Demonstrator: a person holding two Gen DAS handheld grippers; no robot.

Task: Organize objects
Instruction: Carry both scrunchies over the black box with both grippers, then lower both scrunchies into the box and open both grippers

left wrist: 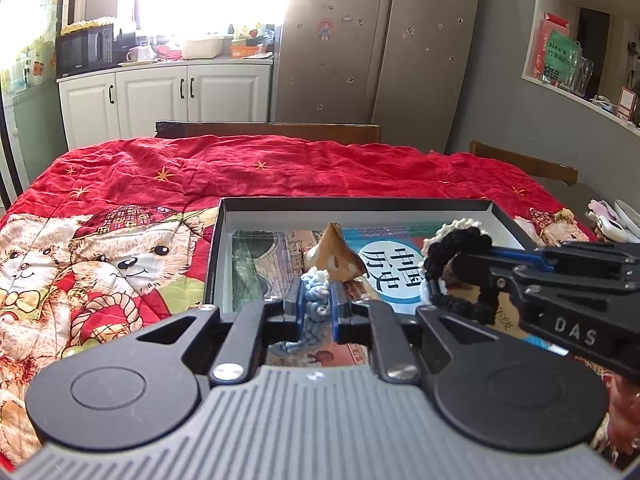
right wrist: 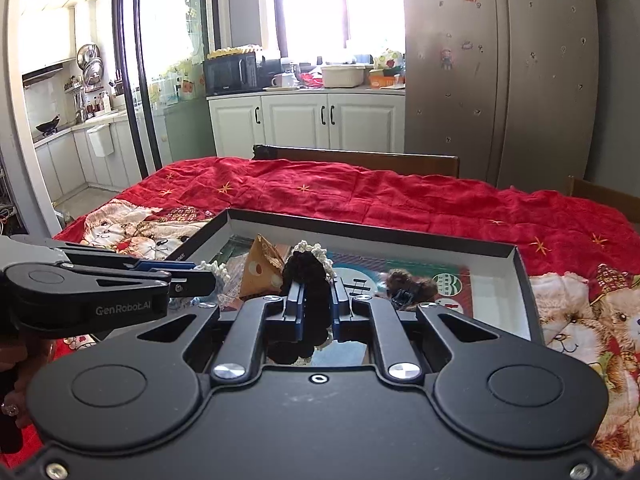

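Note:
A shallow black box (left wrist: 214, 248) (right wrist: 524, 300) lies on the red quilt, with a printed book (left wrist: 384, 276) flat inside it and a tan pyramid-shaped packet (left wrist: 334, 256) (right wrist: 260, 268) on the book. My left gripper (left wrist: 316, 308) is shut on a pale blue knitted piece (left wrist: 314, 284) over the box's near edge. My right gripper (right wrist: 316, 304) is shut on a black knitted piece with white trim (right wrist: 306, 268) (left wrist: 456, 248), also over the box. A brown furry hair clip (right wrist: 408, 286) lies in the box to the right.
The red quilt with bear pictures (left wrist: 132, 200) (right wrist: 400, 196) covers the table. Wooden chair backs (left wrist: 280, 130) (right wrist: 360, 160) stand behind it. Small white items (left wrist: 612, 222) lie at the table's right edge. Cabinets and a fridge (left wrist: 376, 40) are beyond.

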